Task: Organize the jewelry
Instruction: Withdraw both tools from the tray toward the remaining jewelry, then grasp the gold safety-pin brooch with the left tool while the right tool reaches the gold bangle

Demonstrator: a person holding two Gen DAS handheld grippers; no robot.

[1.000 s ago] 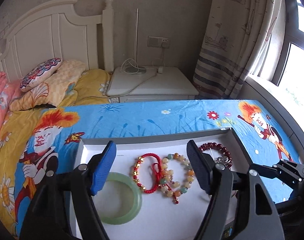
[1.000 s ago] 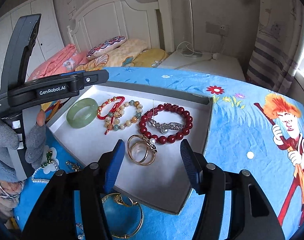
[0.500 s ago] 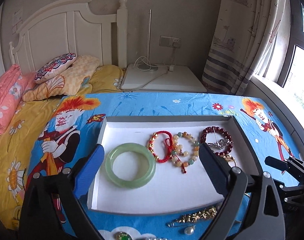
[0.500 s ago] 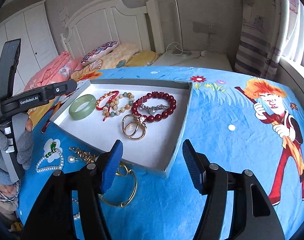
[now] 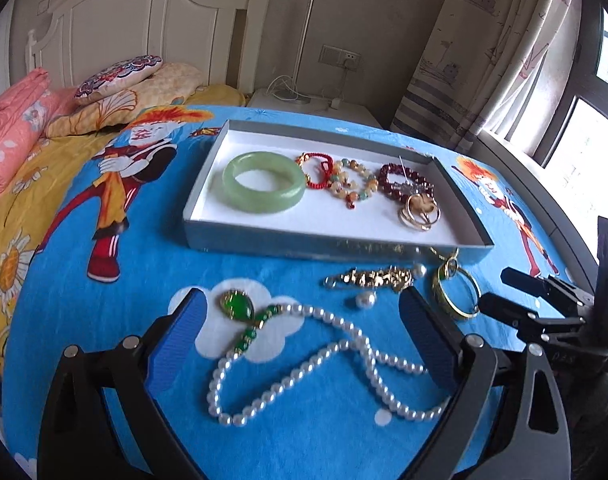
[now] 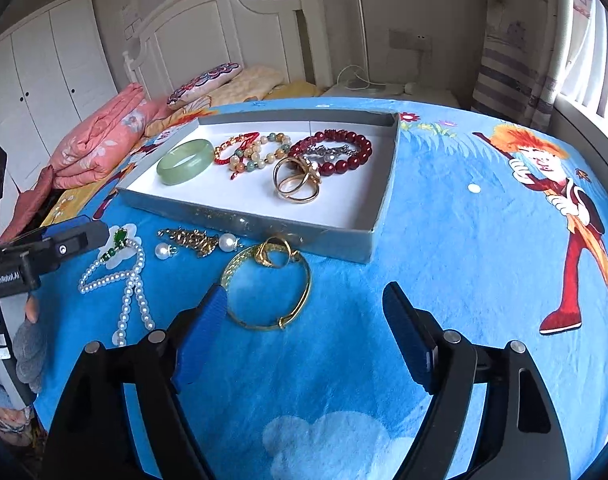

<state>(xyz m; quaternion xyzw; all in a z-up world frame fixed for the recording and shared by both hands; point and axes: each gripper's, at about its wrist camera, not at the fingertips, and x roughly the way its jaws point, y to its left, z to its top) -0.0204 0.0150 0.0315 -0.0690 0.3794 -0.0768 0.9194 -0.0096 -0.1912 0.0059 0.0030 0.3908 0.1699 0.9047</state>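
The left gripper is held wide apart with nothing between its blue pads, and beneath it a pearl necklace with a green pendant is spread on the blue bedspread. The right gripper is likewise released and empty, with a gold bangle lying just ahead of its left pad. Beside the bangle, a gold chain and loose pearls are seen near the tray. Inside the tray, a jade bangle, a red cord bracelet, a mixed bead bracelet, a dark red bead bracelet and gold rings are laid out.
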